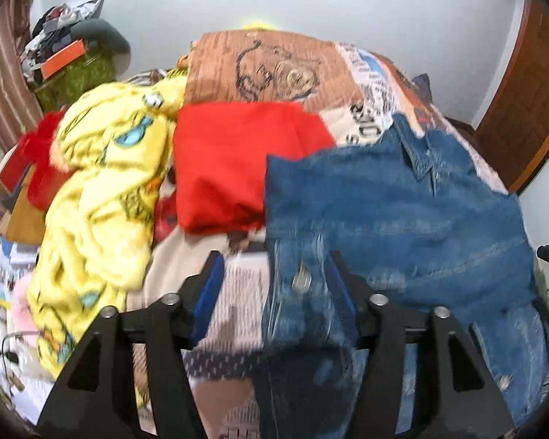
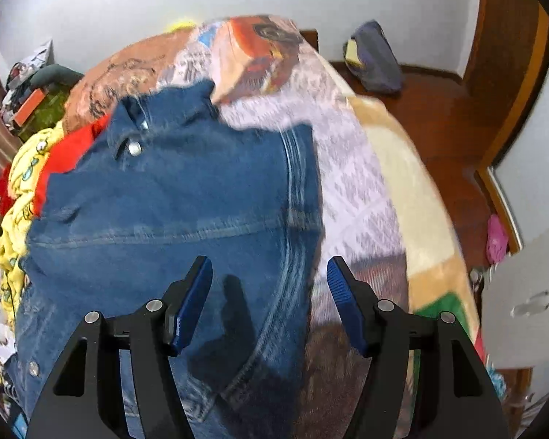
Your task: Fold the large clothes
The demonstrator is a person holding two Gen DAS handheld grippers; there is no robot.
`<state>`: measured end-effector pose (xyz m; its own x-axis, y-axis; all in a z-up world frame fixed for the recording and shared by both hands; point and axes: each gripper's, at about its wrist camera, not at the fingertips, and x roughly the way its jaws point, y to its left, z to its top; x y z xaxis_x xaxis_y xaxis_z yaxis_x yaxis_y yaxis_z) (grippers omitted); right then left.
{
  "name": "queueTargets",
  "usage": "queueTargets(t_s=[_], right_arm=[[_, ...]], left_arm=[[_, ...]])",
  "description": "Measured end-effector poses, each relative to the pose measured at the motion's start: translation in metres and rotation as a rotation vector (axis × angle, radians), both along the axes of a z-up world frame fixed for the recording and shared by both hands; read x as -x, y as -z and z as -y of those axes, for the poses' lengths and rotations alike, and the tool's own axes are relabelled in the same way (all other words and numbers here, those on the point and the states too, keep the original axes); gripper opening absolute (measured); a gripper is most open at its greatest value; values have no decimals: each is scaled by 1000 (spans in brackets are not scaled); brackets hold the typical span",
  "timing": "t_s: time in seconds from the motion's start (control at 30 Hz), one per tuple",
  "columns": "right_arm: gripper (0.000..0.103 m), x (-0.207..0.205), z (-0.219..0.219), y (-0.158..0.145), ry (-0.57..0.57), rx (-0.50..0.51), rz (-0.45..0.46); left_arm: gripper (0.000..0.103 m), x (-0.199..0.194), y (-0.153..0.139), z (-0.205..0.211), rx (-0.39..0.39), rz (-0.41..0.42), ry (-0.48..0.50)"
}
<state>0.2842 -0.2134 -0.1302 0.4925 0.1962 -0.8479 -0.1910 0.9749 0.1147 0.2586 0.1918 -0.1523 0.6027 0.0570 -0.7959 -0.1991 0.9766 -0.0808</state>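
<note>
We are looking across a bed (image 1: 366, 84) covered by a printed blanket. At its left side a yellow robe (image 1: 106, 190) is lying crumpled, with a red garment (image 1: 230, 161) just beside it toward the middle. The denim jacket (image 1: 402, 212) we are folding is lying spread on the right half, its collar pointing away from us and its long axis running from us toward the far wall.

Our left gripper (image 1: 274, 285) is hovering with fingers wide and holding nothing, straddling the jacket's left front edge where a metal button (image 1: 301, 278) is showing. Our right gripper (image 2: 269, 292) is also spread wide and empty, straddling the jacket's right side seam.

Each hand seems to be nearest its own edge, so we judge a 2-handed grasp to be coming. Only the right view is showing the bare blanket right of the jacket and the wooden floor (image 2: 439, 117); only the left is showing the other clothes in full.
</note>
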Motion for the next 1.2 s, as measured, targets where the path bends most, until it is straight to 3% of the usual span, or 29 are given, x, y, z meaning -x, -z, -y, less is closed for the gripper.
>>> queueTargets(t_s=[0.13, 0.4, 0.63, 0.67, 0.77, 0.83, 0.93, 1.07, 1.2], right_arm=[[61, -16, -2, -8, -1, -23, 27], [61, -69, 7, 25, 51, -29, -88], [61, -99, 5, 41, 59, -79, -120], [61, -101, 4, 42, 58, -83, -117], [59, -110, -2, 45, 47, -101, -111], [44, -115, -10, 47, 28, -89, -105], [23, -116, -19, 45, 8, -25, -83], [14, -110, -25, 29, -23, 10, -5], [13, -107, -33, 3, -58, 35, 76]], left_arm=[[64, -38, 3, -9, 21, -2, 24], [64, -111, 60, -38, 139, -135, 11], [63, -144, 89, -52, 241, -158, 7], [62, -146, 91, -53, 254, -161, 8], [42, -151, 100, -52, 313, -176, 21], [26, -151, 99, -45, 287, -171, 23], [9, -149, 87, -33, 214, -150, 46], [8, -142, 54, -13, 71, -95, 54], [8, -133, 14, -9, 35, -17, 44]])
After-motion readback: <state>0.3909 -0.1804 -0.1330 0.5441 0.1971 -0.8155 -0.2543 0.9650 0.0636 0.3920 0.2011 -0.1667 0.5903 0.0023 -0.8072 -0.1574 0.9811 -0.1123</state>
